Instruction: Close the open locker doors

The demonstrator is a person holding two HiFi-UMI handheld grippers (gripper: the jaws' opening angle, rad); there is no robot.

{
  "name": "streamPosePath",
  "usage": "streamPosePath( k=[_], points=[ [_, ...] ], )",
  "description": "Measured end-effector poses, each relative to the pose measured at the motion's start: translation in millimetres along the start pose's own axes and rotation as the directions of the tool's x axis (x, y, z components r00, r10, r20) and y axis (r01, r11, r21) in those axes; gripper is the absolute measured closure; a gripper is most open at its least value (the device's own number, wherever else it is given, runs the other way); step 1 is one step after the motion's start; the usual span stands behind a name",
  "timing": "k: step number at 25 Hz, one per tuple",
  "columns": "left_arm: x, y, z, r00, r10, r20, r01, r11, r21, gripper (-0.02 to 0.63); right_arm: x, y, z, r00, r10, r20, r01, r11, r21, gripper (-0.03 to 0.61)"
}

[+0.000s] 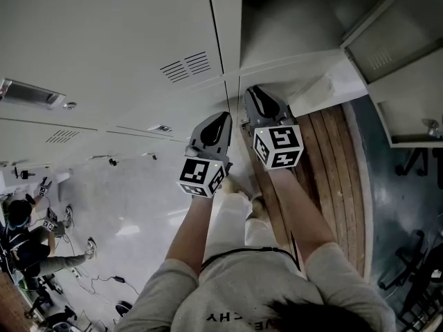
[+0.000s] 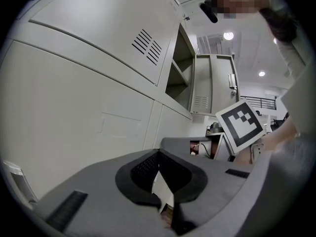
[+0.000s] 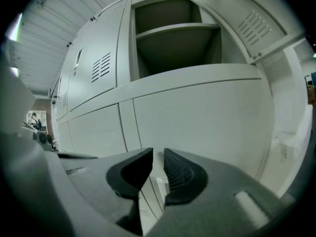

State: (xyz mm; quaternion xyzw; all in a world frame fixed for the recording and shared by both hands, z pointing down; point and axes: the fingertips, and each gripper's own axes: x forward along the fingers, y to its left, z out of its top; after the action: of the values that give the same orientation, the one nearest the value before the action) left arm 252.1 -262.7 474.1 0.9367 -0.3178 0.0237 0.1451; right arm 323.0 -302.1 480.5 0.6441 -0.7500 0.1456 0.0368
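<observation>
Up against the bank of grey lockers (image 1: 118,40), the person holds both tools nearly level, side by side and pointing at closed fronts. The left claw (image 2: 158,156) has its tips pressed together with nothing between them. The right claw (image 3: 158,157) stands a sliver apart and is also empty. One open compartment (image 3: 173,43) sits above and to the right, and its vented door (image 3: 239,14) swings out well to the right of both claws, so the closing push seems not yet begun. To do it well, the right claw should probably go round to the door's outer face. It should meet the panel near the free edge, away from the hinge side, and press with a flat side rather than pinching. The door should then swing steadily until it lies flush with the neighbouring fronts.
</observation>
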Motion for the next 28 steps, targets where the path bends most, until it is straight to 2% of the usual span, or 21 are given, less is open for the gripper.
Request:
streamPosePath(
  k=[12, 24, 28],
  points=[
    [4.3, -32.6, 3.2, 0.999, -0.032, -0.002, 0.032, 0.999, 0.013, 0.615, -35.4, -11.7, 8.7, 1.0, 0.01, 0.015, -0.01, 1.0, -0.014, 0.514],
    [0.1, -88.7, 16.1, 0.996, -0.087, 0.022, 0.086, 0.996, 0.035, 0.615, -99.4, -23.8, 27.7, 0.999, 0.012, 0.05, -0.011, 0.999, -0.036, 0.514],
    [-9.1, -105.2, 20.7, 0.995, -0.094, 0.028, 0.093, 0.995, 0.039, 0.615, -122.8, -20.9, 34.2, 0.998, 0.02, 0.059, -0.017, 0.998, -0.053, 0.535]
  ],
)
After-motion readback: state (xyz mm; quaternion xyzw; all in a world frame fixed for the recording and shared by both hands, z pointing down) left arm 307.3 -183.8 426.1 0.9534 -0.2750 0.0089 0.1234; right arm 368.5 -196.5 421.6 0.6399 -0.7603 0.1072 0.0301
